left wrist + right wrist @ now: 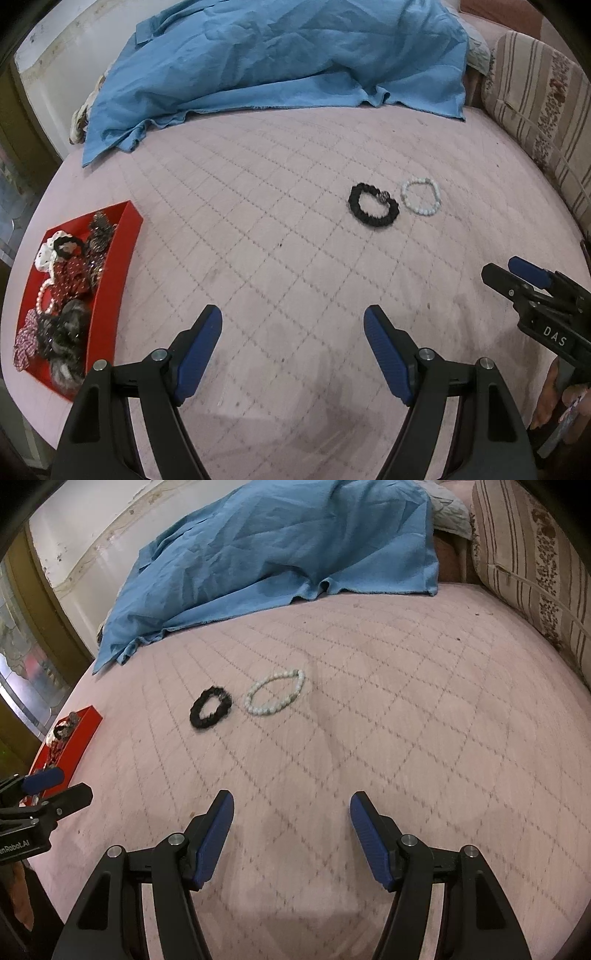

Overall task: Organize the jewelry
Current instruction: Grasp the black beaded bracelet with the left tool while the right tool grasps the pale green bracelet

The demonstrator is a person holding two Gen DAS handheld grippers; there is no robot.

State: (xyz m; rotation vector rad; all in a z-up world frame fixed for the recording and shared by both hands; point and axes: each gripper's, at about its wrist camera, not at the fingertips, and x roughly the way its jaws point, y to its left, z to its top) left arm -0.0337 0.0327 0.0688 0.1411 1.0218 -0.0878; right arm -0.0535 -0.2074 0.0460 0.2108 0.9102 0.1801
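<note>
The bed (pixel 406 738) fills nearly the whole view, covered by a pale pink quilt stitched in a diamond grid, with a few dark specks on it. At the far end a crumpled blue cloth (pixel 280 59) lies heaped and spills onto the quilt. A striped, flowered cushion (pixel 535 565) stands along the right side. Behind the bed is a scuffed white wall (pixel 92 546).

2 loose pieces lie just beside each other on the open quilt, apart or barely touching. The black scrunchie (pixel 373 205) is a flat ring with a small patterned knot on its far rim. To its right the white bead bracelet (pixel 275 698) lies flat as an oval; in the right wrist view its long axis runs from near left to far right.

At the left edge of the bed sits a red tray (pixel 110 280), long axis running away from the near edge, already holding scrunchies, a pink bead bracelet and fluffy hair ties.

The left hand-held gripper (pixel 293 354) hangs over bare quilt, jaws wide apart, holding nothing. The right hand-held gripper (pixel 291 830) is likewise spread and empty, well short of both pieces.
</note>
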